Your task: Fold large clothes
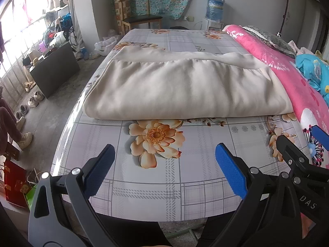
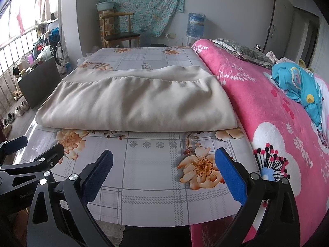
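Nearest, left tongs [image 1: 164, 164] spread wide, pinching nothing, poised over the near edge of the bed [image 1: 144, 195] with its floral plaid sheet; right tongs [image 2: 163, 165] likewise spread and empty, just right of the left pair, close to the pink blanket [image 2: 277, 113] along the right side. Ahead of both tongs, well clear of the pads: the beige garment [image 1: 185, 90], lying flat across the sheet, already doubled into a broad rectangle, rounded fold edge toward the tongs, gathered seam and a plain band at the far side. Probably soft, thick, fairly heavy, limp rather than stiff; likely to sag and drag when lifted. Best taken at the two near corners, all layers pinched together, one corner per tongs. Beyond, a wooden chair [image 1: 139, 14] against the far wall.
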`<state>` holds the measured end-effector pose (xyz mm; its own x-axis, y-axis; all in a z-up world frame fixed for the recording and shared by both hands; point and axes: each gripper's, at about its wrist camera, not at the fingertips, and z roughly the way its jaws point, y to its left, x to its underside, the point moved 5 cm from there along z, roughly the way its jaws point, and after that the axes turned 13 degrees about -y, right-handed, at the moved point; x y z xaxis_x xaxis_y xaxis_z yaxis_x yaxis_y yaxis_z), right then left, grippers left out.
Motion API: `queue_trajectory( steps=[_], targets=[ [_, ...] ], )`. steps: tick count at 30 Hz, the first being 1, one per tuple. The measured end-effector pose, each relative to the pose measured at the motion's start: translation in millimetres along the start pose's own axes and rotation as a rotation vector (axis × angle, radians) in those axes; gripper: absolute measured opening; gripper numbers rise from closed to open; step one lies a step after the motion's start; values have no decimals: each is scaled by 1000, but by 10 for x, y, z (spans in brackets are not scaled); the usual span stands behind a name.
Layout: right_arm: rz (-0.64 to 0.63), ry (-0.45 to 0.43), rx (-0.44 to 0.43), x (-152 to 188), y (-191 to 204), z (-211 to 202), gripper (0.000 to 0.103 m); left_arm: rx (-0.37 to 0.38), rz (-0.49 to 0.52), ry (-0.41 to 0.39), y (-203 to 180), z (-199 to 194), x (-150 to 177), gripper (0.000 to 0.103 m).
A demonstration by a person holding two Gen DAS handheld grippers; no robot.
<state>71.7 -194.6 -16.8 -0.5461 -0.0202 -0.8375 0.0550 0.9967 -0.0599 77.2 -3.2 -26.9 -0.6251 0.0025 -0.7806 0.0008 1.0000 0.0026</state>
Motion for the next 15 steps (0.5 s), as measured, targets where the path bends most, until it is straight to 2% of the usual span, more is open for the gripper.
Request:
queue_trajectory(
  steps=[15],
  targets=[
    [3, 2, 0, -3, 10, 1, 97, -7, 0, -4, 20, -6, -11, 94]
  ],
)
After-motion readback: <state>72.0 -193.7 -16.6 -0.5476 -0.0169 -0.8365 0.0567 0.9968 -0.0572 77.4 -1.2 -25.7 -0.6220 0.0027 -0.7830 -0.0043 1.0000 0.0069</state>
